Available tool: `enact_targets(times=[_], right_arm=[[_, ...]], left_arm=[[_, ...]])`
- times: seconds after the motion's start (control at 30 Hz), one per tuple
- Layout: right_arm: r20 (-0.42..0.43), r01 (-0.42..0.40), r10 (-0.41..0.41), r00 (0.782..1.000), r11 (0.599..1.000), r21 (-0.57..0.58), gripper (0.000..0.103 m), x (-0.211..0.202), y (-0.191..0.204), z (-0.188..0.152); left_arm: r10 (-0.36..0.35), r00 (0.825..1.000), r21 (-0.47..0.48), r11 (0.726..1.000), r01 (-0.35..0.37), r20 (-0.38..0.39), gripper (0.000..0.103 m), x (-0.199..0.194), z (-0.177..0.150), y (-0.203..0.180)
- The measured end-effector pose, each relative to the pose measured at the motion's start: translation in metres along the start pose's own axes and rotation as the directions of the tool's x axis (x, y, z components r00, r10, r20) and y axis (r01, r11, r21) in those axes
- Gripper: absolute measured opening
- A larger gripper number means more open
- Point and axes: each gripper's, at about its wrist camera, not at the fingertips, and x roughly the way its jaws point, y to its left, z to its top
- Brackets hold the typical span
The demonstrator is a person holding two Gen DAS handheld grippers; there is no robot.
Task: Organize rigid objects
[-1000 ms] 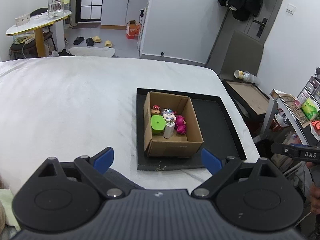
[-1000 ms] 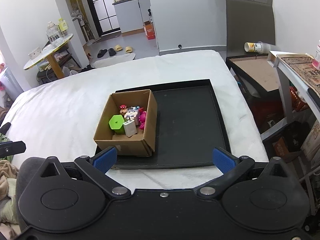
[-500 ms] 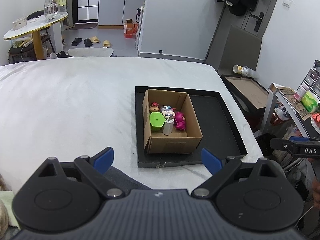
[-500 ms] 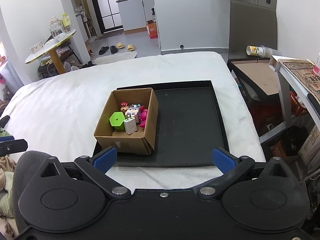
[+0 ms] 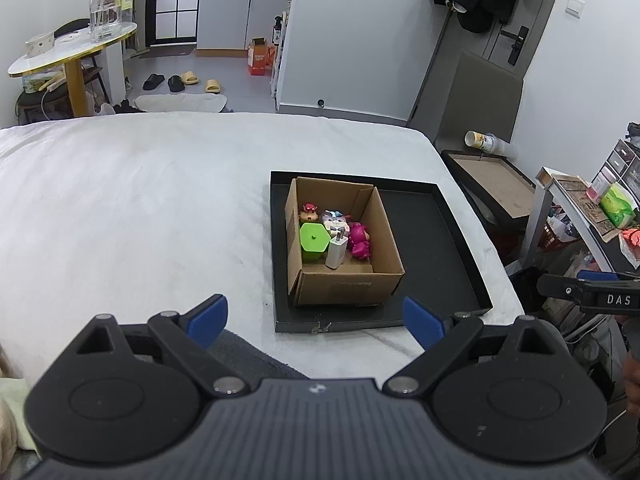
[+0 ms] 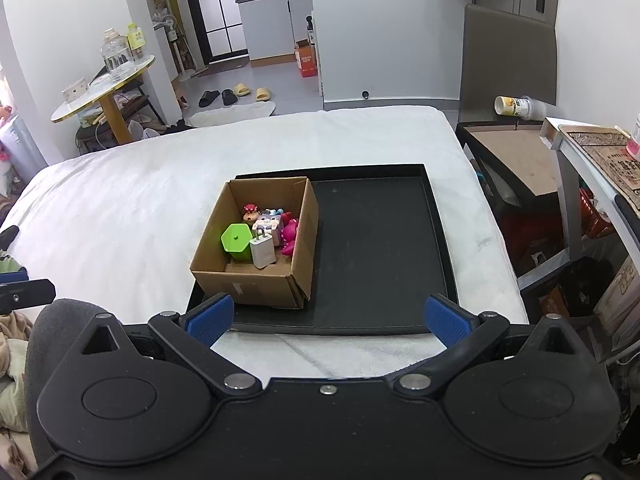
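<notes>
A plain white-walled room

A round table [image 5: 72,46] stands far left; slippers [image 5: 182,80] lie on grey floor; a dark door [image 5: 516,36] right.

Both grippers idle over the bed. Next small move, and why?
Probably bring the left gripper down toward the white charger in the cardboard box: its jaws are open and empty, the charger stands nearest, and the black tray beside the box is bare.
</notes>
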Motion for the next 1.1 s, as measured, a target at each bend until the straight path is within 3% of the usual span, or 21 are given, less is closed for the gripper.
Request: enact_targets(times=[1.1], right_arm=[[-0.019, 0.02, -0.02, 1.0, 1.0, 0.009, 0.103, 0.0007, 0.0026, -0.0002]], left_arm=[[-0.006, 1.0, 0.017, 1.0, 0.006, -0.003, 0.094, 0.0012, -0.0036, -0.0001]])
